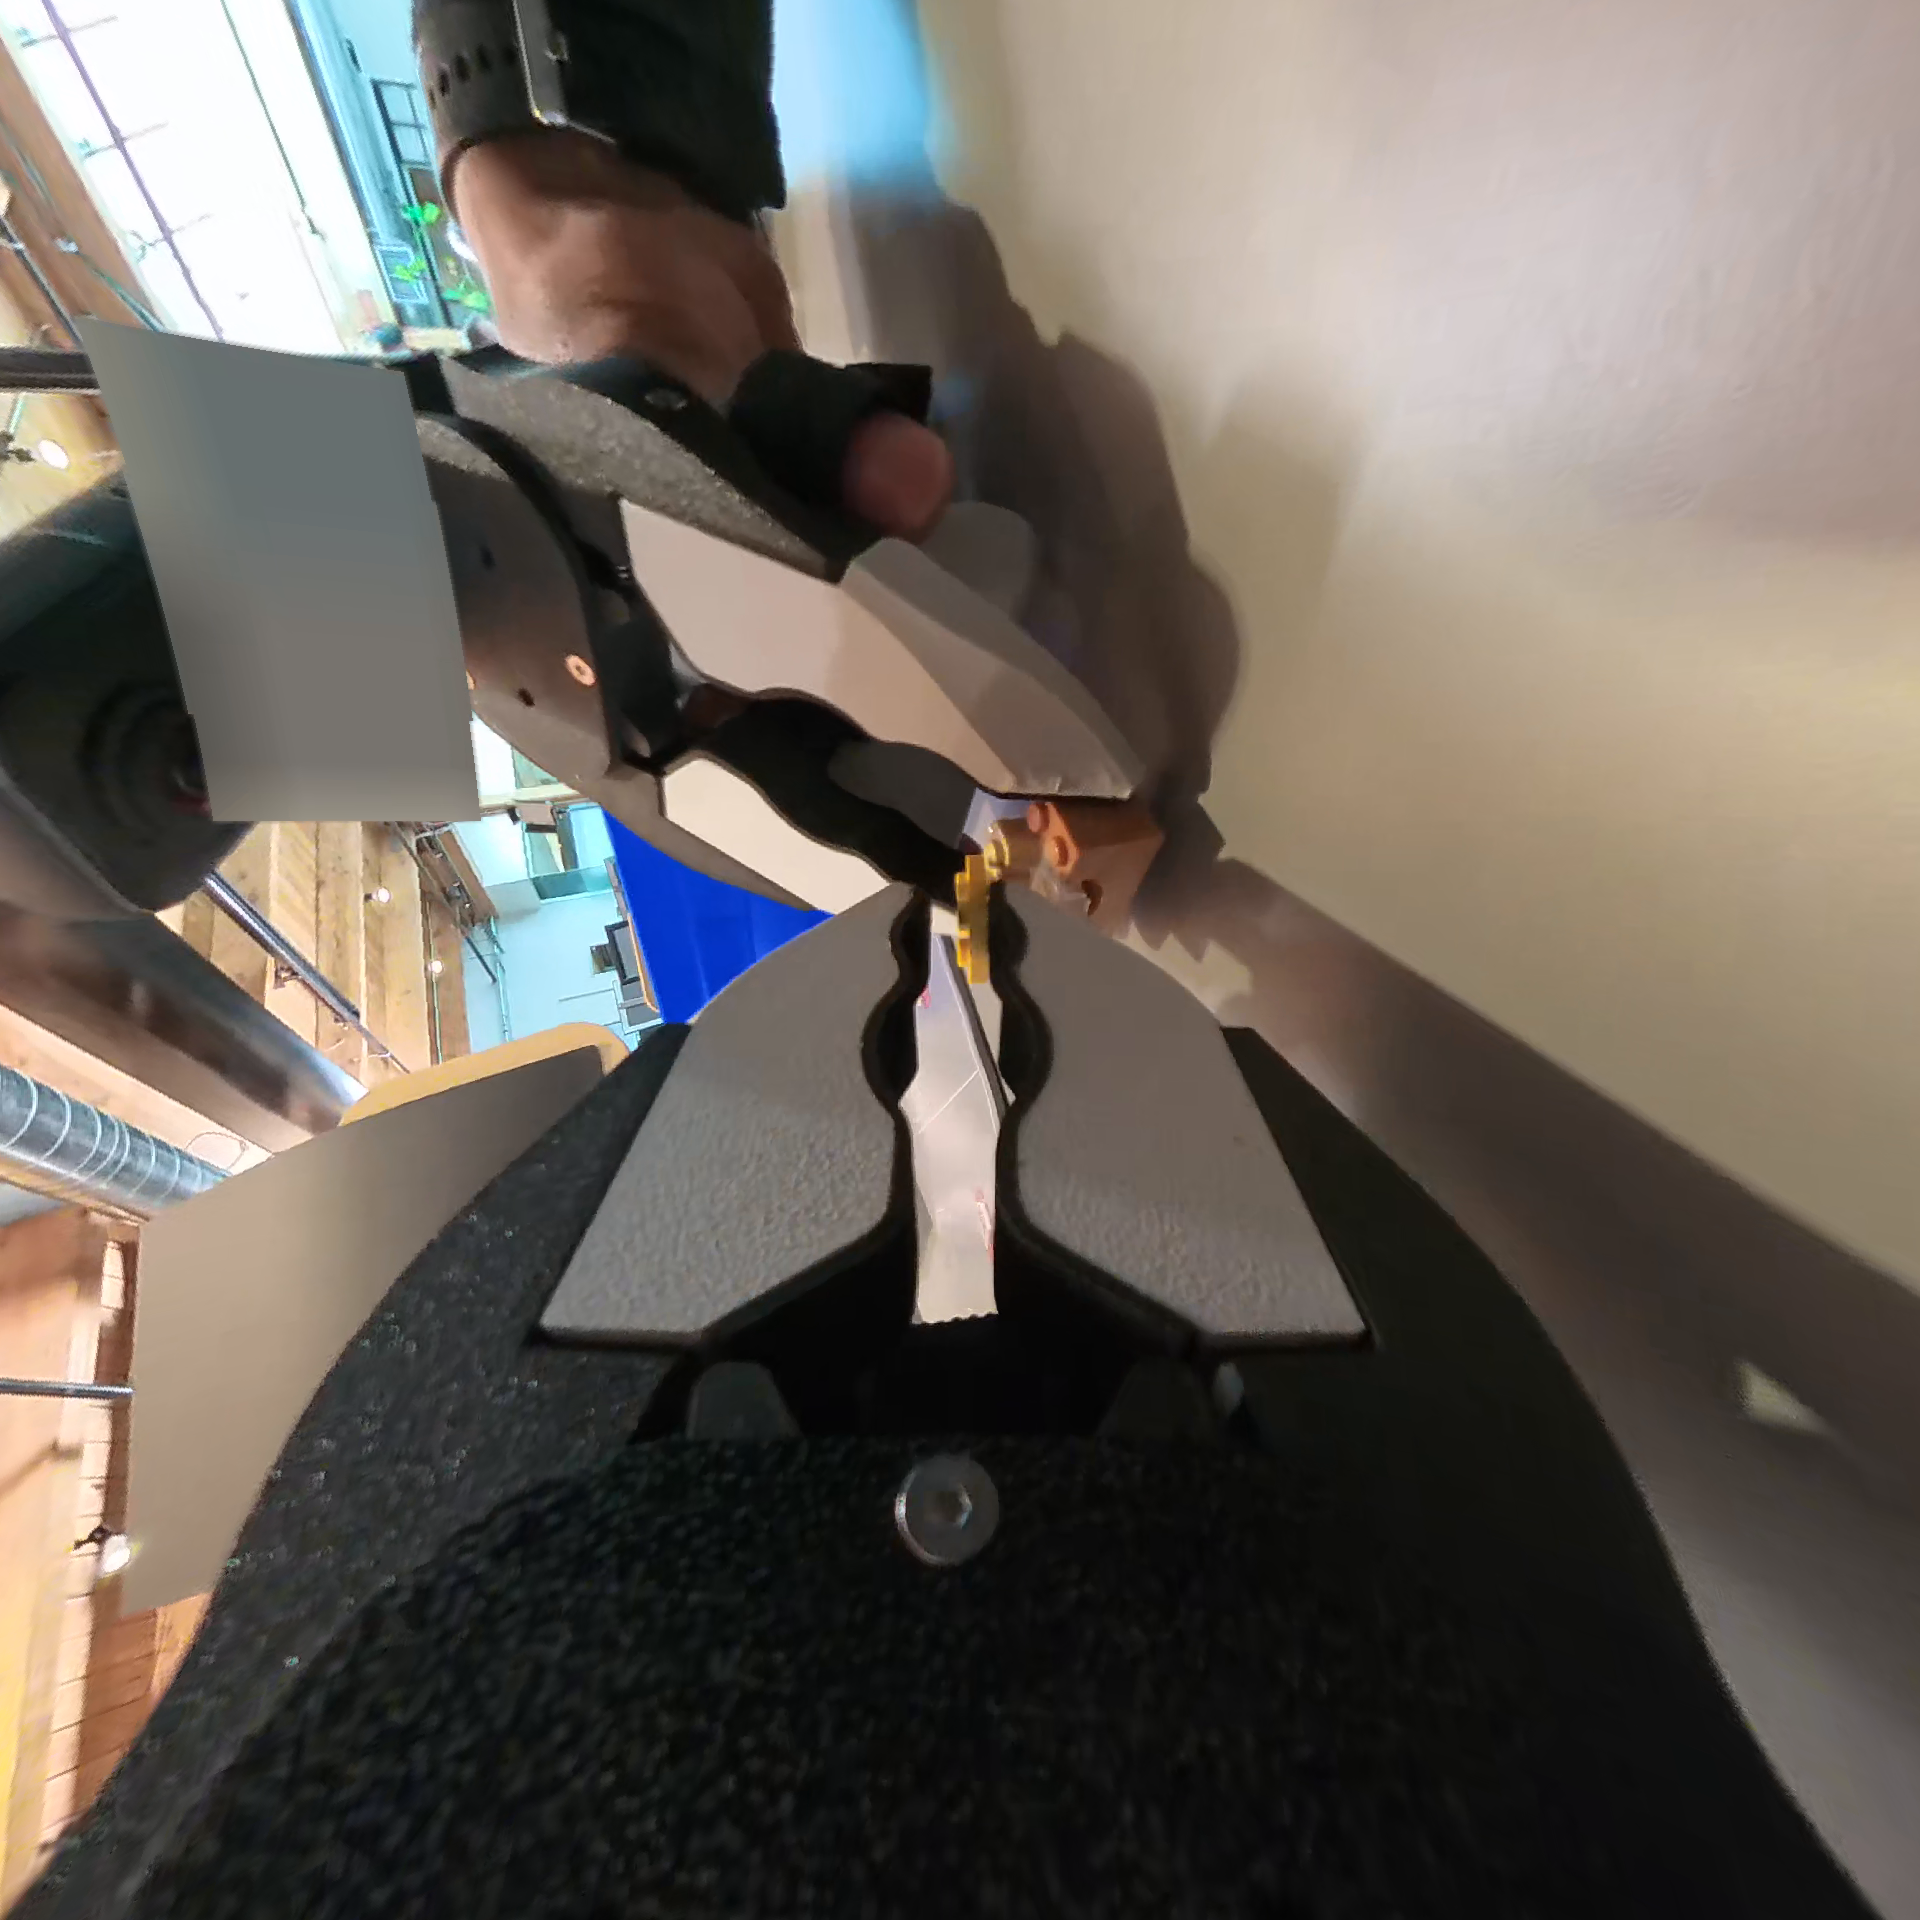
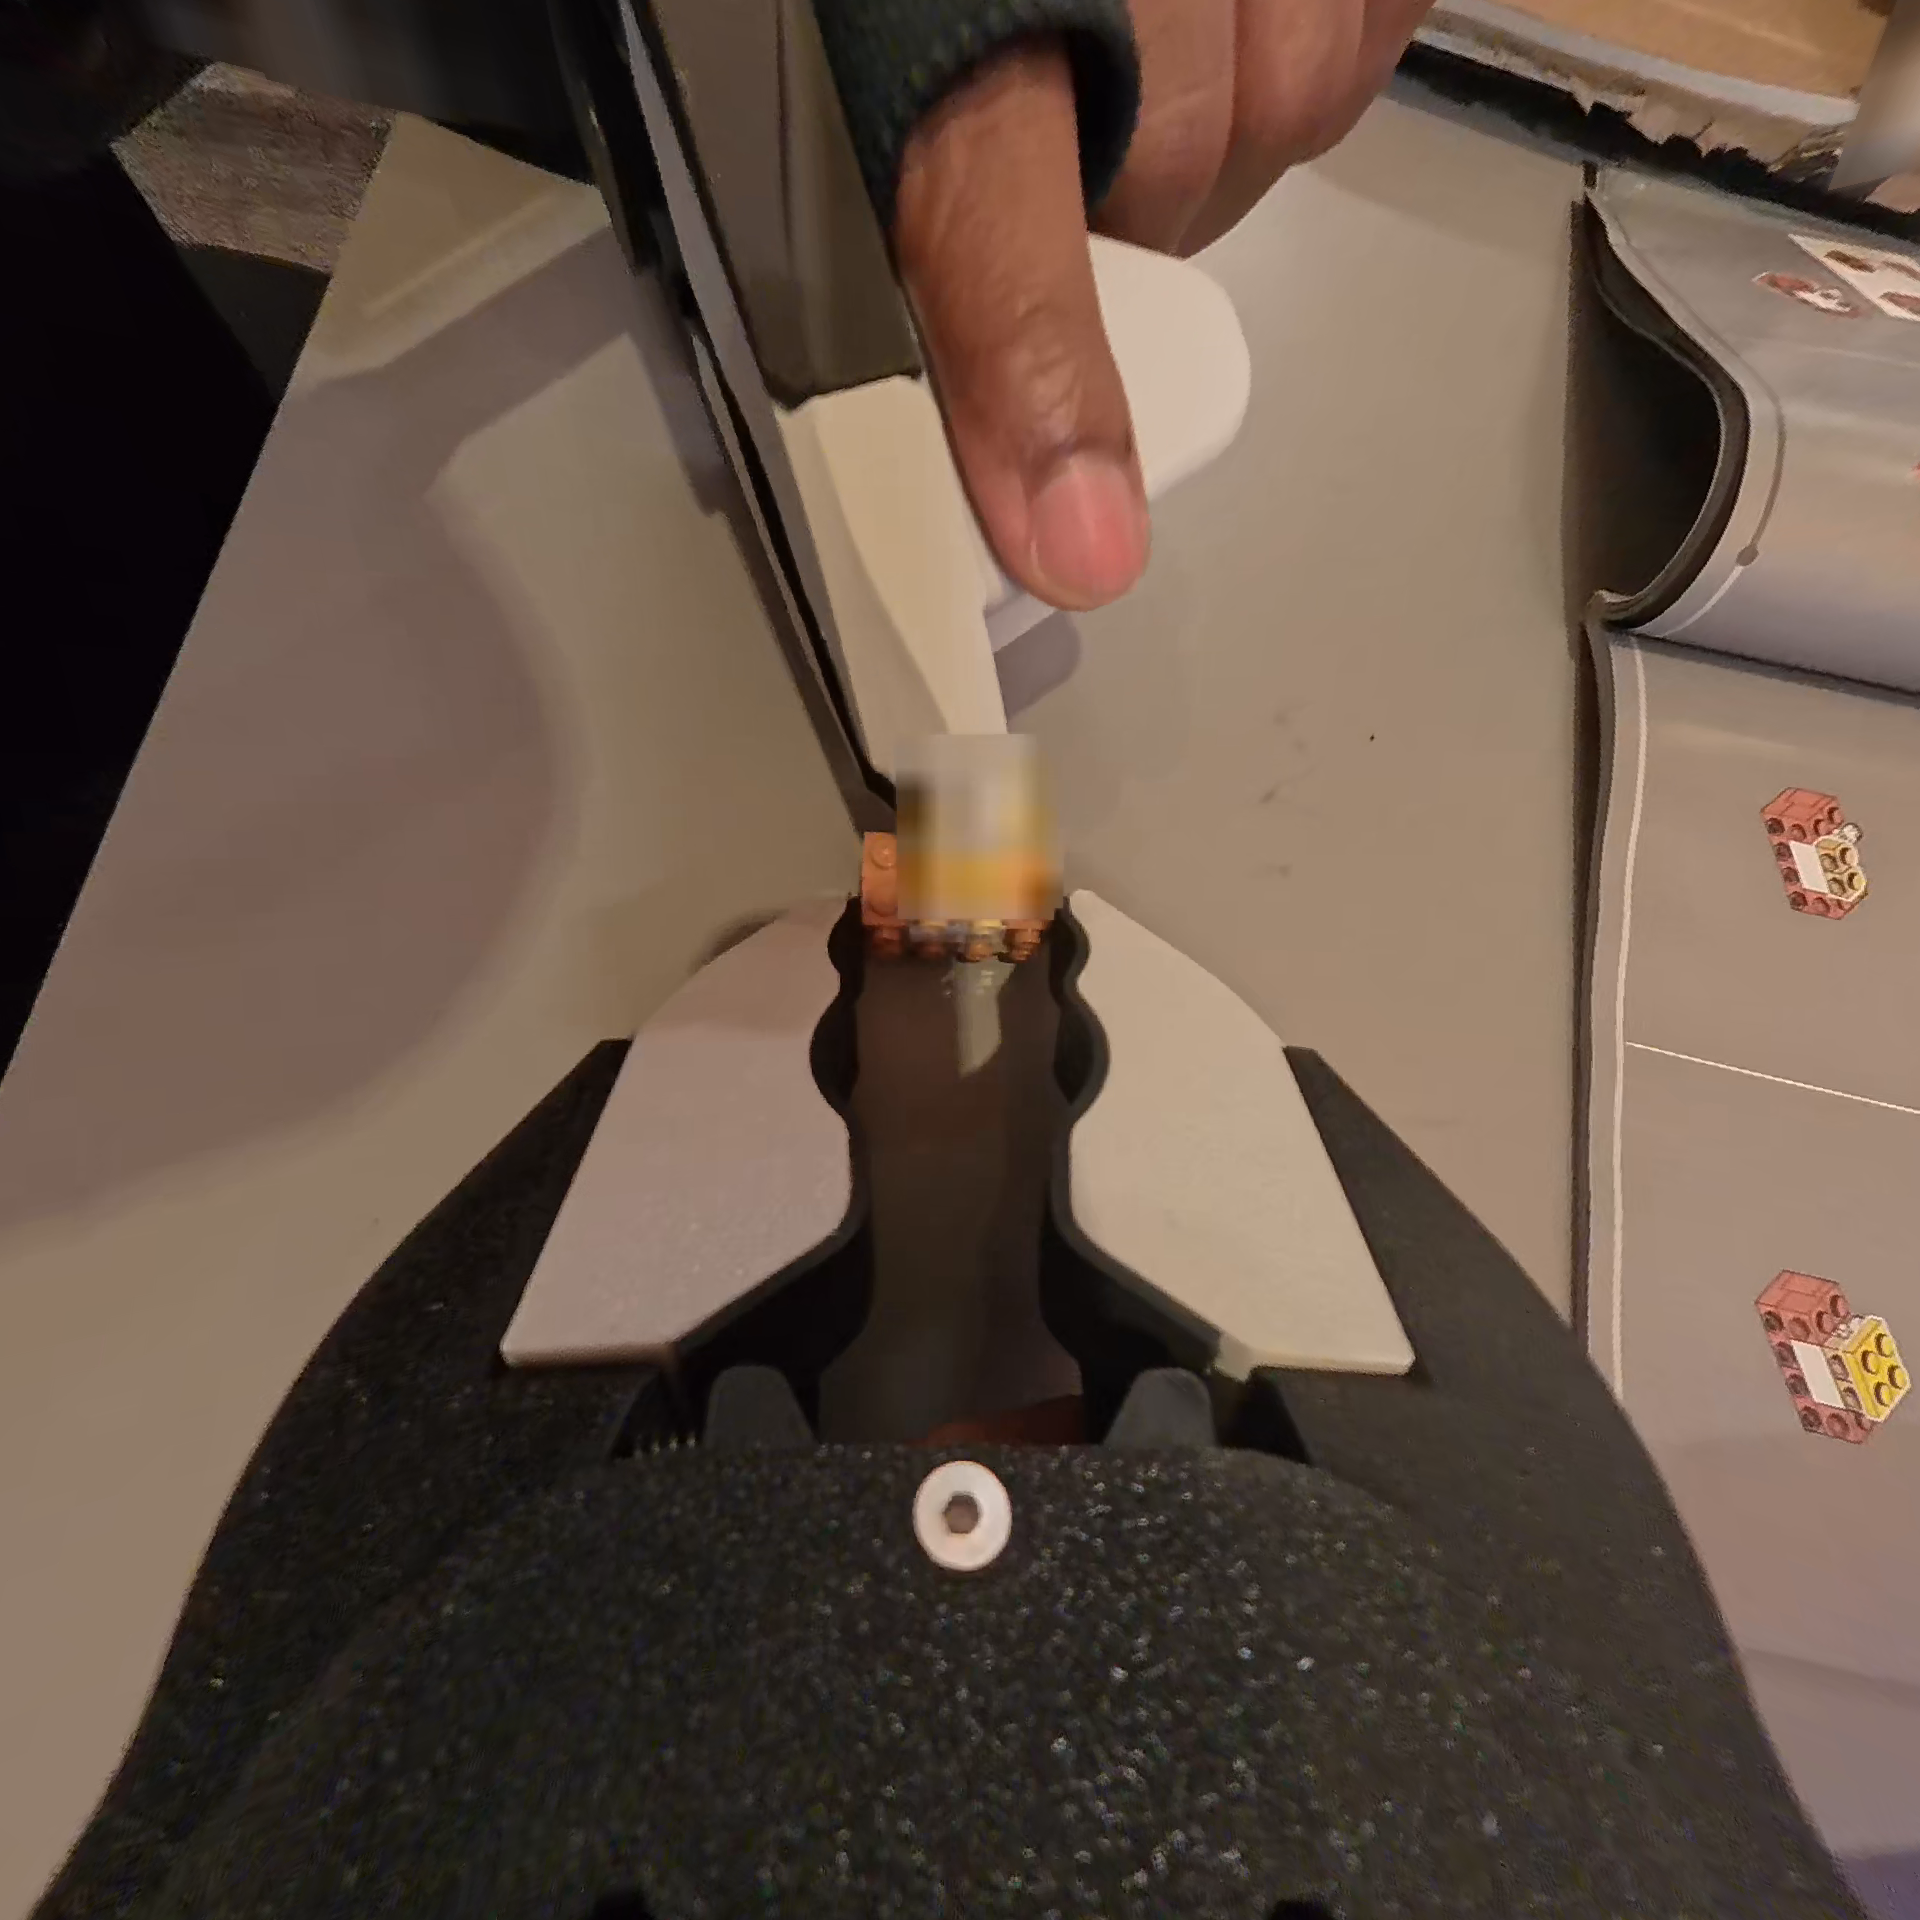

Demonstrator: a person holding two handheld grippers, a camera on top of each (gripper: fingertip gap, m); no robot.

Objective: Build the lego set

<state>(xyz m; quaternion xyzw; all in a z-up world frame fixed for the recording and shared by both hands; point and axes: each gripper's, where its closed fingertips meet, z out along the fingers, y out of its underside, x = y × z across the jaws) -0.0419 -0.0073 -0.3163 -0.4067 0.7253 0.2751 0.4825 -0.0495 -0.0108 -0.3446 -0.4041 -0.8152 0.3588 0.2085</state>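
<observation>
Right tongs [image 2: 961, 940] clamp brown studded bricks [image 2: 883, 883]; left tongs [image 1: 961, 914] nearly together beside a yellow piece [image 1: 977, 925].

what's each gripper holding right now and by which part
The right gripper has its fingers on the two sides of a brown studded brick assembly. The left gripper has a small yellow piece at its fingertips; whether it grips it cannot be told.

A pale cream table surface [image 2: 1299, 623] fills most of the scene under soft light. Beyond its edge stand bright windows [image 1: 156, 156], warm wood-panelled walls [image 1: 312, 904], a metal duct [image 1: 83, 1153], and a blue panel [image 1: 686, 914] beside the wood.
</observation>
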